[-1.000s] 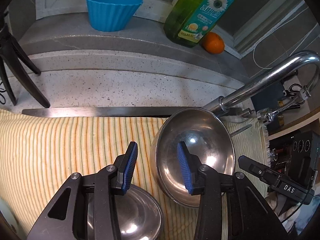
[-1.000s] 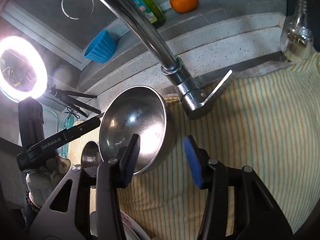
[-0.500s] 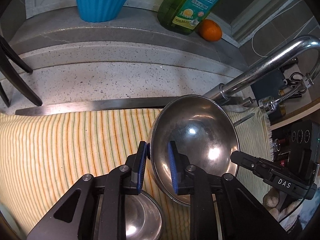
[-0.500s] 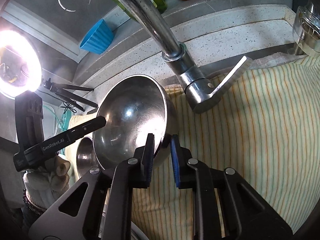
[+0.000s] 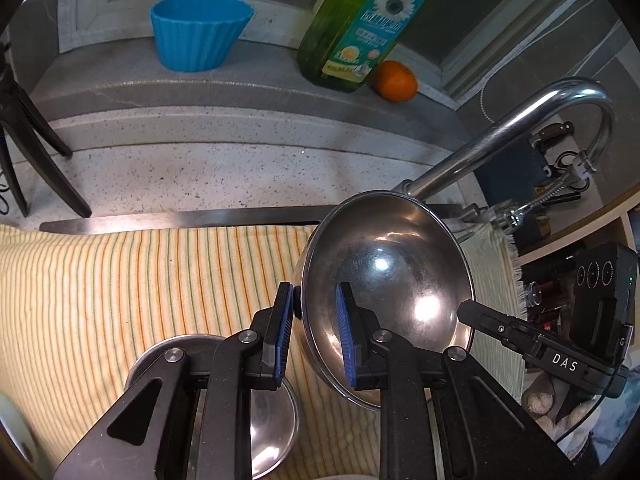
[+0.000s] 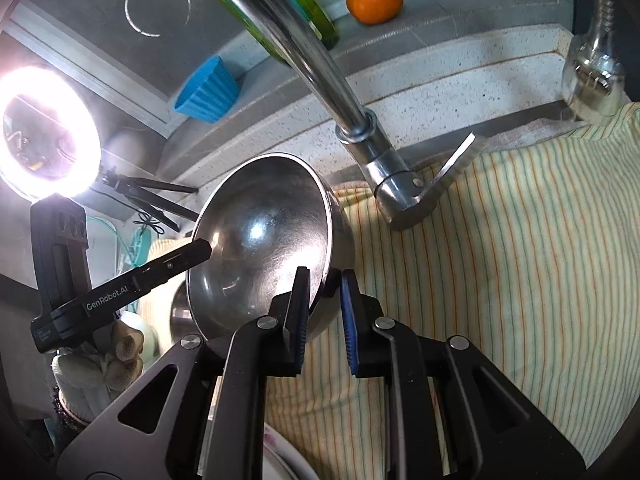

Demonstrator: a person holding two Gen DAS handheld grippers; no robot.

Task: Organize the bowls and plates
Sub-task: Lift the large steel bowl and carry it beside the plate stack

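Two grippers, left (image 5: 312, 332) and right (image 6: 325, 312), are clamped on opposite rims of the steel bowl (image 5: 384, 292) we hold tilted above the striped cloth (image 5: 160, 280); light, rigid, slick, so we grip the rim.

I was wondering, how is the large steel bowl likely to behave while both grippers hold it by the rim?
The large steel bowl looks thin-walled and rigid, so probably light and not fragile. Its polished, glare-streaked surface suggests it may slip between the pads. The left gripper and right gripper pinch opposite rim edges while it is tilted, so it could pivot.
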